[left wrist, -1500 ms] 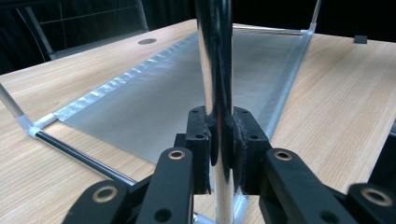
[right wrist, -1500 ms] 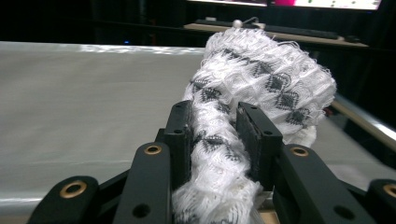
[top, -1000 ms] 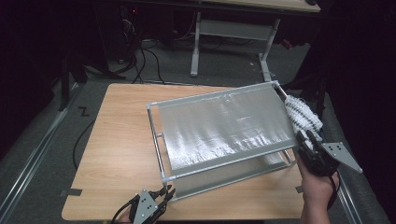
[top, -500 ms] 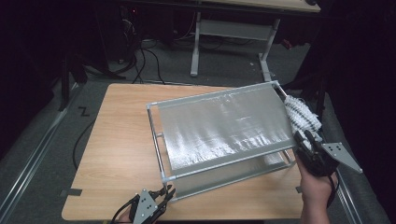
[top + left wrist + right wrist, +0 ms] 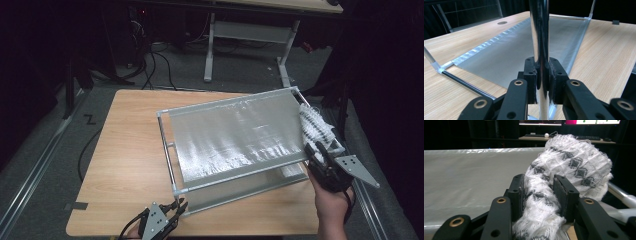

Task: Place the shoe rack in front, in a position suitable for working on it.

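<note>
A metal rack with silver fabric shelves stands on the wooden table. My left gripper is at the rack's near left corner, shut on its upright chrome tube. A white knitted cloth with black diamond patterns hangs over the rack's right end. My right gripper holds the cloth's lower part, with the knit bunched between the two pads. Its jaws have just been opening a little, and the cloth is still between them.
The lower shelf stretches away from the left gripper. Bare tabletop lies to the left of the rack. Behind the table are another desk's white frame and floor cables. The table's right edge runs close by the right hand.
</note>
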`<state>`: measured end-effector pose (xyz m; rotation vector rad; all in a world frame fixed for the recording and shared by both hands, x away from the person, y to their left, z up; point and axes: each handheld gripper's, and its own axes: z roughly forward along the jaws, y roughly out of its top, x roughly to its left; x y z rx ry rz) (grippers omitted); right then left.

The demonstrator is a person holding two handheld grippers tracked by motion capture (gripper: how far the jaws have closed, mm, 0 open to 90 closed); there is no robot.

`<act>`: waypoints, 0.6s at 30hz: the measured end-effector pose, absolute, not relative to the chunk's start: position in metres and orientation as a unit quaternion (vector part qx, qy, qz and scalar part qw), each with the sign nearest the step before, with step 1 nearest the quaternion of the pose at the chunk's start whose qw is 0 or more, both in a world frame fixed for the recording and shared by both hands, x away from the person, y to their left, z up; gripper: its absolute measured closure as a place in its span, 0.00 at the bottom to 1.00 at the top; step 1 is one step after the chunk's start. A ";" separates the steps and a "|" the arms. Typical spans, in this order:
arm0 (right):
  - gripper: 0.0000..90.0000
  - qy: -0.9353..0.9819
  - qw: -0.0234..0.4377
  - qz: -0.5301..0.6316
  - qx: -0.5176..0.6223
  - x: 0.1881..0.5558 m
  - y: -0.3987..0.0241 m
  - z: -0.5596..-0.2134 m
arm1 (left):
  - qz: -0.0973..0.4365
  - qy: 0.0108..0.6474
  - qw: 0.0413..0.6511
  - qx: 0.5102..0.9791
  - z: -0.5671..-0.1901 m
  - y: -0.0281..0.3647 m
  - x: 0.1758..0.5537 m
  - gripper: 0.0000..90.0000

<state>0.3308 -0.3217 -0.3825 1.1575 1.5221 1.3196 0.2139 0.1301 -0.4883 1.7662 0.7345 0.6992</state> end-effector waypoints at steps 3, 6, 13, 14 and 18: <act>0.71 0.604 0.391 0.528 0.451 0.329 -0.313 -0.383 | 0.292 0.307 0.526 0.738 -0.488 0.130 0.214 0.88; 0.71 0.610 0.384 0.534 0.442 0.326 -0.305 -0.384 | 0.291 0.307 0.527 0.737 -0.489 0.130 0.214 0.88; 0.72 0.632 0.357 0.551 0.412 0.316 -0.274 -0.384 | 0.294 0.306 0.526 0.737 -0.489 0.130 0.214 0.88; 0.72 0.635 0.355 0.552 0.407 0.314 -0.269 -0.384 | 0.294 0.306 0.526 0.737 -0.489 0.130 0.214 0.88; 0.72 0.649 0.342 0.557 0.388 0.307 -0.248 -0.384 | 0.296 0.305 0.524 0.738 -0.489 0.130 0.214 0.87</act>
